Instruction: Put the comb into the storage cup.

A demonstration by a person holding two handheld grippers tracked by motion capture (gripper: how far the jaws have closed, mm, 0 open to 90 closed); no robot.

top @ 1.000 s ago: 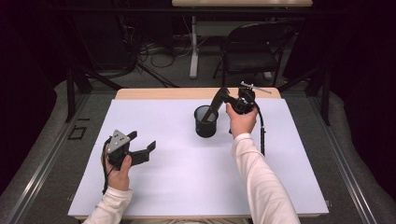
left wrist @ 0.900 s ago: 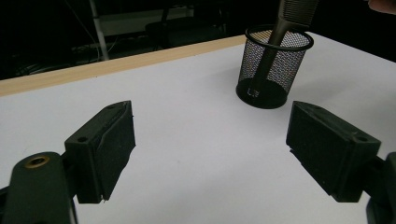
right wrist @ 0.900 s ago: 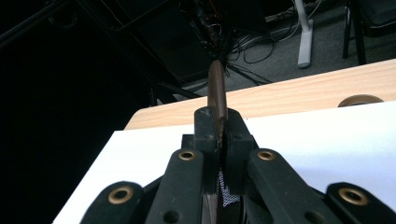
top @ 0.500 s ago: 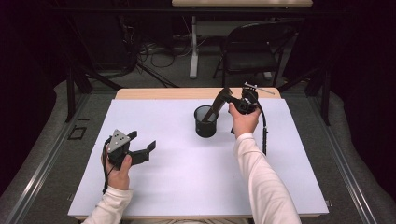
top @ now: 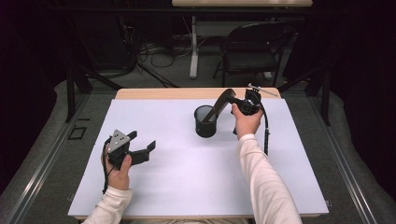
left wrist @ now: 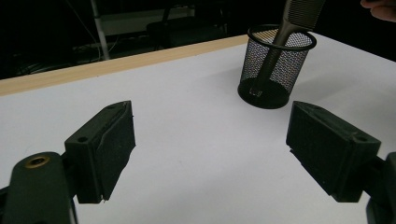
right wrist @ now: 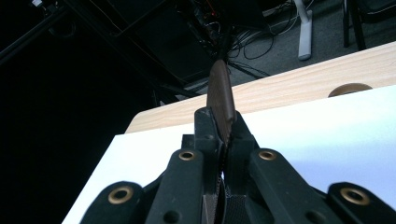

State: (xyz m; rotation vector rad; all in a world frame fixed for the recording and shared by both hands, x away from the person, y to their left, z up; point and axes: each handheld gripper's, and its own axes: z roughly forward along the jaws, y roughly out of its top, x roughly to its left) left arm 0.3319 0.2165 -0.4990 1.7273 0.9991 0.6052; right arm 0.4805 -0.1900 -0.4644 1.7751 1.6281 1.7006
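Note:
A black mesh cup (top: 205, 122) (left wrist: 275, 70) stands upright on the white table sheet (top: 187, 177), right of centre toward the far edge. My right gripper (top: 232, 98) (right wrist: 223, 126) hovers above and to the right of the cup, shut on the upper end of a dark slender tool (top: 215, 109) (right wrist: 220, 93). The tool (left wrist: 280, 42) slants down into the cup, with its lower end near the bottom. My left gripper (top: 141, 140) (left wrist: 210, 144) rests low over the sheet at the near left, open with nothing between its pads and pointing toward the cup.
A strip of bare wood (top: 154, 93) runs along the table's far edge, with a round hole (right wrist: 350, 88) in it. Behind the table are a dark folding chair (top: 252, 51), floor cables and a white table leg (top: 194, 46).

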